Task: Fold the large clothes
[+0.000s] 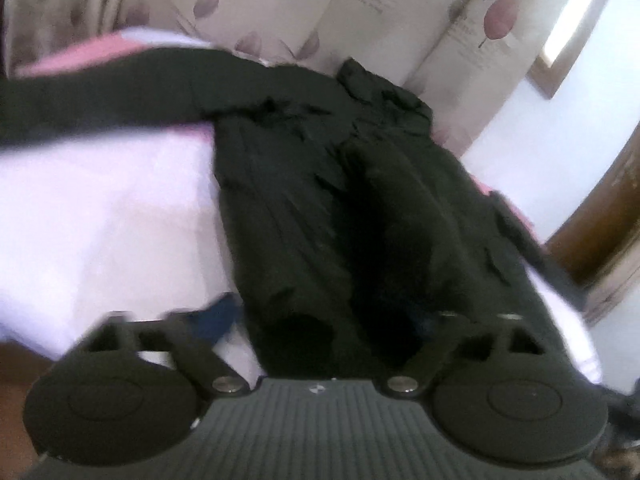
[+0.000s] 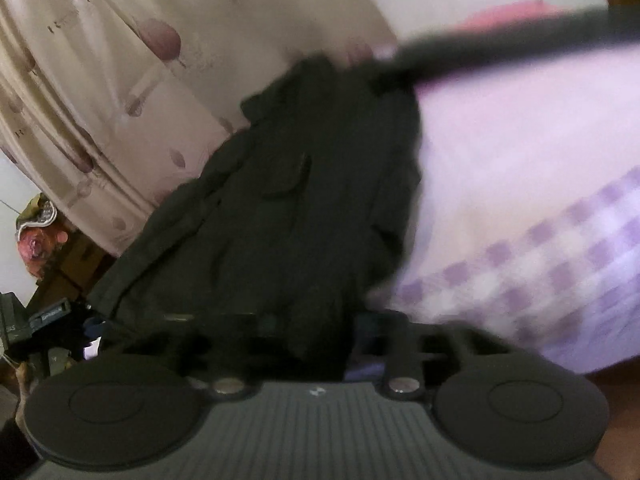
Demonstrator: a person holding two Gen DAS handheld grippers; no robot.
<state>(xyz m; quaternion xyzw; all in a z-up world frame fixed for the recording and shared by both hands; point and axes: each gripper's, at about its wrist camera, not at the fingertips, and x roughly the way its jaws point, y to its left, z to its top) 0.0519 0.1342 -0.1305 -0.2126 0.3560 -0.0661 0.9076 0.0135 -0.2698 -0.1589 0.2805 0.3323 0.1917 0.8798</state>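
A: Where is the coat (image 1: 340, 208) from your left gripper (image 1: 316, 320)?

B: Straight ahead at 12 o'clock. The dark coat lies lengthwise on the bed (image 1: 112, 208), collar at the far end near the curtain (image 1: 260, 4), 1 sleeve (image 1: 100, 88) stretched out towards 9 o'clock.

A: And your left gripper's fingers?

B: Spread apart, the coat's near hem lying between them; no pad presses on it.

A: Your right gripper (image 2: 312, 332)?

B: The picture is blurred. The fingers stand close together over the coat's (image 2: 304, 208) near edge, but you cannot tell whether they pinch the cloth.

A: What's beside the coat there?

B: Checked purple bedding (image 2: 540, 248) at 3 o'clock, the sleeve (image 2: 520, 44) at 1 o'clock.
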